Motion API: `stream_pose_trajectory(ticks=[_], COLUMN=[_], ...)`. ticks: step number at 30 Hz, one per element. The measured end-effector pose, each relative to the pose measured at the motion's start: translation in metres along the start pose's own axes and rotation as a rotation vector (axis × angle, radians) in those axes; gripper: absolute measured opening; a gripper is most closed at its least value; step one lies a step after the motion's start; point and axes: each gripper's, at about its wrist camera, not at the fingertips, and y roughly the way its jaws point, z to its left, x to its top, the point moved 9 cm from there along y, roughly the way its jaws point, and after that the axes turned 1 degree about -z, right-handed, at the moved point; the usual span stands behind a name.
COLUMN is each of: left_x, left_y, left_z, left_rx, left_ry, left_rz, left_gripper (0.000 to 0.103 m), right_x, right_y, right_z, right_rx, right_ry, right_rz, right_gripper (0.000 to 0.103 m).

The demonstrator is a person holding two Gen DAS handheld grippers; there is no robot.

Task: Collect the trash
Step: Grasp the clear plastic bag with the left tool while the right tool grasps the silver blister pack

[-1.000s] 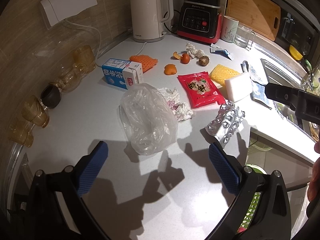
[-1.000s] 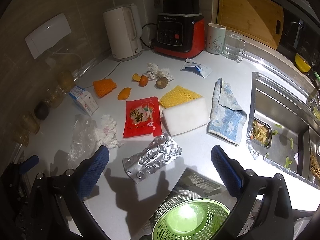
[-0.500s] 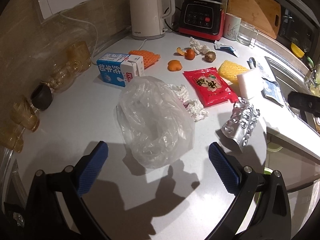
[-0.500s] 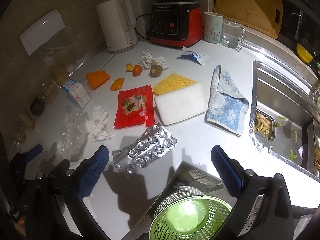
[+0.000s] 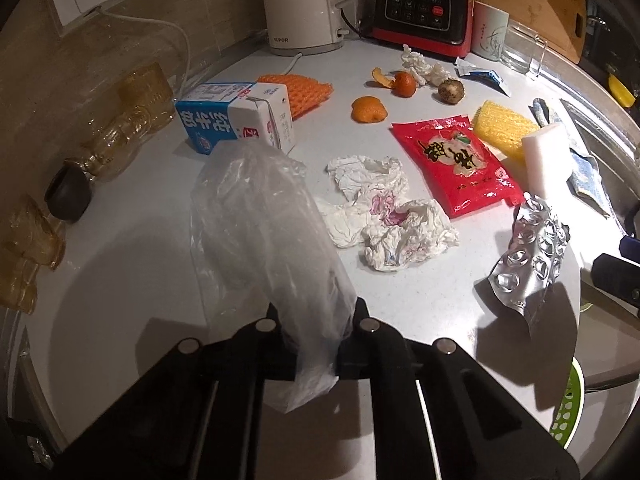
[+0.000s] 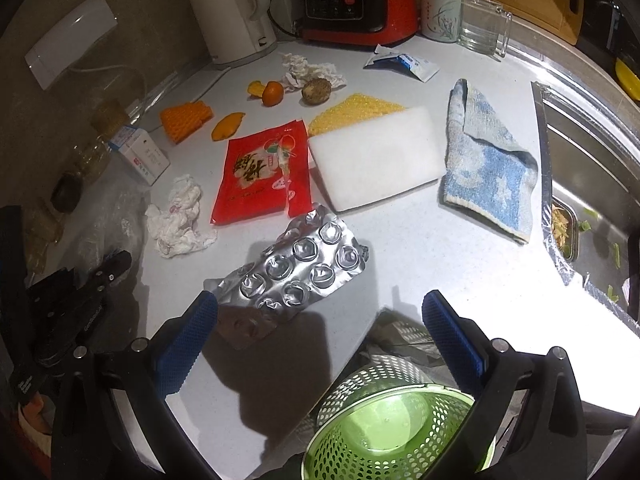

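My left gripper [image 5: 316,312] is shut on the near end of a clear plastic bag [image 5: 260,220], which rises crumpled from between its jaws. The right wrist view shows that bag [image 6: 108,224] at the far left. My right gripper [image 6: 320,308] is open, and its blue pads [image 6: 188,340] stand on either side of the near end of a silver blister pack [image 6: 300,268] without touching it. Behind these lie a crumpled tissue [image 5: 384,216], a red snack packet [image 5: 452,160] and a milk carton [image 5: 236,120]. Below the counter edge stands a green mesh bin [image 6: 396,424].
Orange peel [image 5: 368,110], foam nets, a white sponge block [image 6: 376,160] and a blue towel [image 6: 484,160] lie further back. A kettle [image 5: 300,4] and a blender [image 6: 356,0] stand at the wall, glass jars at the left [image 5: 124,132], and the sink [image 6: 592,160] at the right.
Both grippers have come down towards the counter. The left one was wide open and has closed on the plastic bag. The right one has stayed open and is closer to the blister pack.
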Motion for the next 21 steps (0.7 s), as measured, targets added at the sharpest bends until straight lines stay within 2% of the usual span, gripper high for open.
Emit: stream_pose_trajectory(ticks=[7, 10, 13, 17, 21], left_x=[0.002, 0.002, 0.0, 0.002, 0.008], left_y=[-0.04, -0.05, -0.057, -0.059, -0.06], left_z=[0.007, 0.015, 0.024, 0.033, 0.034], left_rx=[-0.025, -0.038, -0.034, 0.009, -0.02], left_ry=[0.009, 0.002, -0.008, -0.013, -0.029], left_rz=[-0.106, -0.126, -0.141, -0.169, -0.188], left_gripper=[0.008, 0.008, 0.008, 0.008, 0.008], right_x=[0.002, 0.003, -0.002, -0.004, 0.0], right_y=[0.017, 0.02, 0.019, 0.024, 0.04], right_z=[0.013, 0.025, 0.031, 0.022, 0.014], right_rx=[-0.035, -0.046, -0.099, -0.107, -0.147], right_ry=[0.098, 0.077, 0.061, 0.213, 0.344], right_rz=[0.003, 0.007, 0.003, 0.031, 0.065], right_gripper=[0.101, 0.101, 0.101, 0.101, 0.101])
